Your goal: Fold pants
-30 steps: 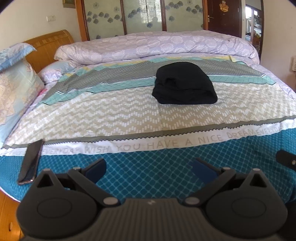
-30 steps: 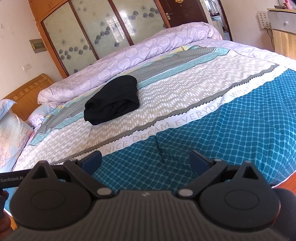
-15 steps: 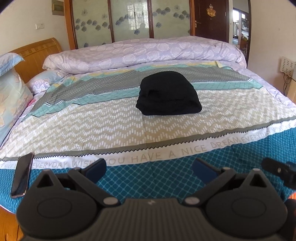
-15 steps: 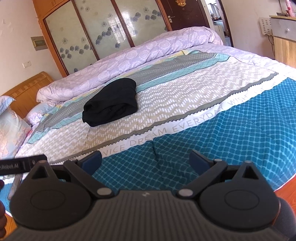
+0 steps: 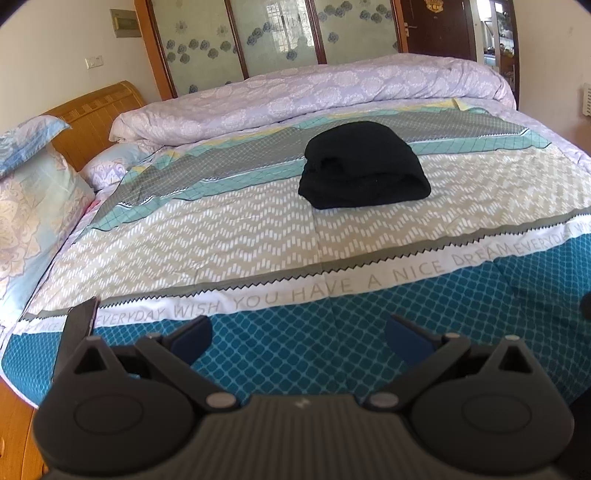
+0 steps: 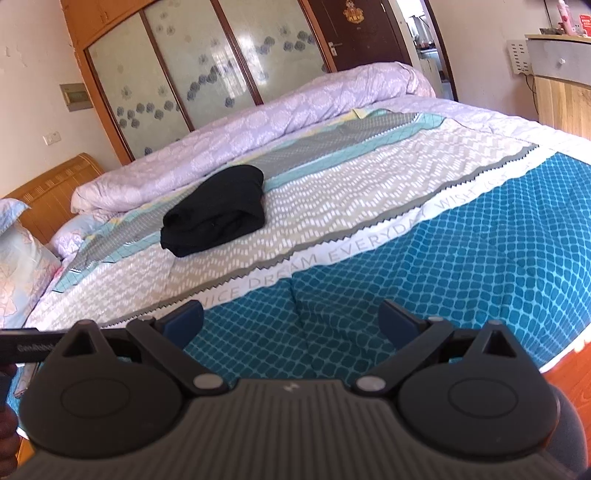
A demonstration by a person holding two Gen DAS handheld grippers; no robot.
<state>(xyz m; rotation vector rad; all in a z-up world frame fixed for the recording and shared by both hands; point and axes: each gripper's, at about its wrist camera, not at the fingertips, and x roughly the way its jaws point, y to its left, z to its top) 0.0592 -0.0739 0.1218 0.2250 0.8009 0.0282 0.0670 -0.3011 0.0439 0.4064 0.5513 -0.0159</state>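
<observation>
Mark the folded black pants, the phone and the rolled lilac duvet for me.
folded black pants (image 5: 364, 166), left wrist view, top of the bundle.
phone (image 5: 79, 321), left wrist view, dark back near its upper end.
rolled lilac duvet (image 6: 258, 133), right wrist view, middle of the roll.

A bed (image 5: 258, 229) fills both views, its patterned cover banded in grey, teal, beige zigzag and blue lattice, with a white strip of printed words. A lilac quilt (image 5: 314, 92) lies rolled along the far side. Pillows (image 5: 33, 192) lean against a wooden headboard (image 5: 96, 110) at the left. A phone (image 5: 79, 325) lies at the near left edge. Behind stand floral glass wardrobe doors (image 6: 207, 74), a dark door (image 6: 362, 33), and a wooden cabinet (image 6: 561, 88) at the right.
</observation>
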